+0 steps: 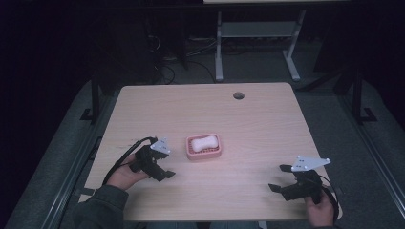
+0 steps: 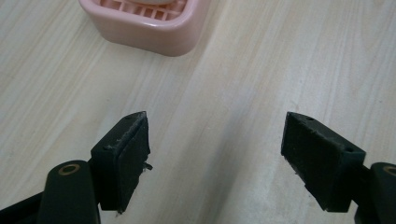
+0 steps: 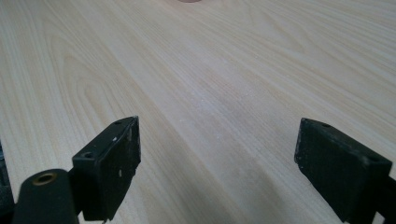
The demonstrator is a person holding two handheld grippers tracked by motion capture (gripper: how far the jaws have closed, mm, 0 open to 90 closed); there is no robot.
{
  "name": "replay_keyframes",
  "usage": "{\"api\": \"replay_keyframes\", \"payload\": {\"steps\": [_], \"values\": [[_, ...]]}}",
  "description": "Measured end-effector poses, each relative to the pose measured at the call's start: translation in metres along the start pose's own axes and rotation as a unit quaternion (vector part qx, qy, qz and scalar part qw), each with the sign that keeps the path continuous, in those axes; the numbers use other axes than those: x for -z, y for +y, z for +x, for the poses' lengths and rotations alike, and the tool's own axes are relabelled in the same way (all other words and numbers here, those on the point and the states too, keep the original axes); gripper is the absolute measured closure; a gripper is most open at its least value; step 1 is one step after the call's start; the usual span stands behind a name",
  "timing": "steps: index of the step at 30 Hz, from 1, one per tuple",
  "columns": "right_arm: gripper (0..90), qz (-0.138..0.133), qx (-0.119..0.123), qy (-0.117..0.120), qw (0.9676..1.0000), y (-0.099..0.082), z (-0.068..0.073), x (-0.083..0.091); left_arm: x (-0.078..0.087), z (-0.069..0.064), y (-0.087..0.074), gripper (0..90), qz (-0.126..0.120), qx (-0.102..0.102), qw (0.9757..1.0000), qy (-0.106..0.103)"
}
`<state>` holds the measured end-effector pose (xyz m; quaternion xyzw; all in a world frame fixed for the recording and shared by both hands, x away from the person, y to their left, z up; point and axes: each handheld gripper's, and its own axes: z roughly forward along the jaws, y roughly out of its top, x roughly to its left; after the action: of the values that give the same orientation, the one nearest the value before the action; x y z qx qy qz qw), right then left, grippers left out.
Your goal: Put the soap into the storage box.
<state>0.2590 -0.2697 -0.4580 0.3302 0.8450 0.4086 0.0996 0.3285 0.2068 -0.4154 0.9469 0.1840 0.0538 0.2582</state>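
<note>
A pink soap dish [image 1: 204,147] sits near the middle of the wooden table [image 1: 258,119], with a white bar of soap [image 1: 204,142] lying in it. My left gripper [image 1: 166,168] rests just left of the dish, held by a hand. In the left gripper view its jaws stand wide apart over bare wood, nothing between them [image 2: 215,149], and the pink dish [image 2: 149,28] lies a short way ahead. My right gripper [image 1: 282,179] stays at the table's front right, open and empty [image 3: 217,163] over bare wood.
A round cable hole [image 1: 238,95] pierces the table near its far edge. Beyond the table stands a white desk frame [image 1: 258,33] on a dark floor. A black cable [image 1: 122,157] loops from the left gripper.
</note>
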Motion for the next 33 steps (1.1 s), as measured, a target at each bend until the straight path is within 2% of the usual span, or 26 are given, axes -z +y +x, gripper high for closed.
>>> {"api": "replay_keyframes", "payload": {"steps": [2, 3, 7, 11, 14, 15, 22, 27, 33], "values": [[14.2, -0.001, 0.001, 0.000, 1.0000, 0.000, 0.000, 0.000, -0.001, -0.002, -0.003, 22.8, -0.003, 0.006, 1.0000, 0.000], [14.2, 0.000, 0.002, 0.000, 1.0000, 0.000, 0.000, 0.000, 0.000, -0.001, -0.004, 22.8, 0.001, -0.001, 1.0000, 0.000], [14.2, -0.001, 0.002, -0.001, 1.0000, 0.000, 0.000, 0.001, 0.000, -0.004, -0.009, 22.8, -0.003, 0.006, 1.0000, 0.000], [14.1, -0.002, 0.000, -0.001, 1.0000, 0.000, 0.000, 0.001, 0.003, -0.005, -0.015, 22.8, -0.001, 0.005, 1.0000, 0.004], [14.2, -0.002, -0.001, -0.001, 1.0000, 0.000, 0.000, 0.001, 0.005, -0.007, -0.019, 22.8, -0.008, 0.013, 0.9999, 0.005], [14.2, -0.002, -0.001, -0.001, 1.0000, -0.001, 0.000, 0.001, 0.006, -0.007, -0.020, 22.8, -0.007, 0.004, 0.9999, 0.008], [14.1, 0.000, 0.001, -0.003, 1.0000, -0.001, 0.001, 0.002, 0.010, -0.014, -0.030, 22.8, -0.004, 0.006, 0.9999, 0.011], [14.2, 0.000, 0.003, -0.002, 1.0000, -0.001, 0.001, 0.002, 0.012, -0.017, -0.039, 22.6, 0.001, 0.007, 0.9999, 0.014], [14.2, 0.000, 0.005, -0.001, 1.0000, -0.001, 0.001, 0.002, 0.015, -0.027, -0.055, 22.5, -0.008, 0.012, 0.9996, 0.024]]}}
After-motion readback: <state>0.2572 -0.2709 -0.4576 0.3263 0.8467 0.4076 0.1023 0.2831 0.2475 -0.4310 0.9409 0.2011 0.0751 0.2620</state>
